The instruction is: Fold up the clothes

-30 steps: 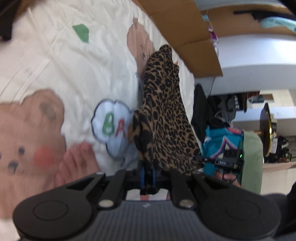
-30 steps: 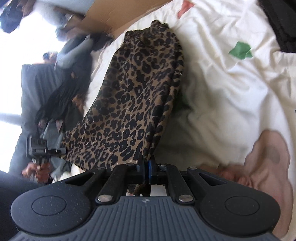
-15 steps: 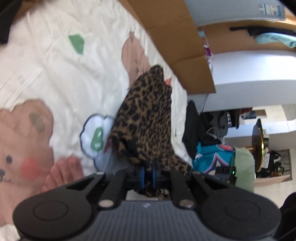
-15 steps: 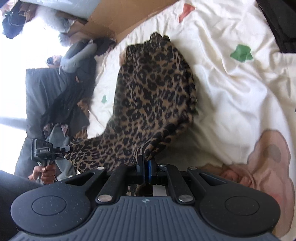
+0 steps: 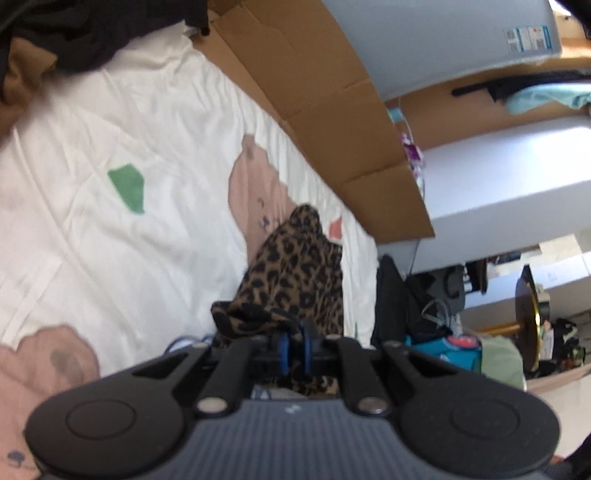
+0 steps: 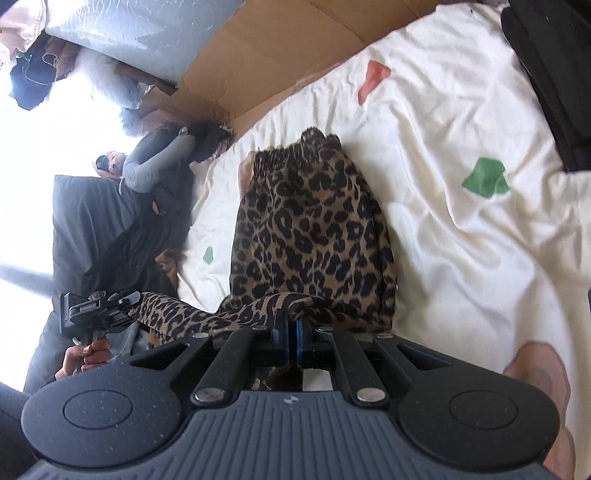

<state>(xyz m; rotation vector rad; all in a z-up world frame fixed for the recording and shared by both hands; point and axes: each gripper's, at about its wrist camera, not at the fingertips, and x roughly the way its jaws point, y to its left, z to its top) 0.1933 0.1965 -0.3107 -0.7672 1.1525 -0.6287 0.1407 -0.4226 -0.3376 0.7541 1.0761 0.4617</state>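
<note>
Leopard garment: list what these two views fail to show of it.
- Garment, right wrist view: near edge hidden under the right gripper; what kind of garment it is, unclear.
- Left wrist view: garment blurred, lower part behind the left gripper.
- Black pile: cut off by the top edge.

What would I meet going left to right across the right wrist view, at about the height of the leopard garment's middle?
Dark cushion → person's grey sleeve → small green patch on the white bedsheet → leopard-print garment → large green patch.
</note>
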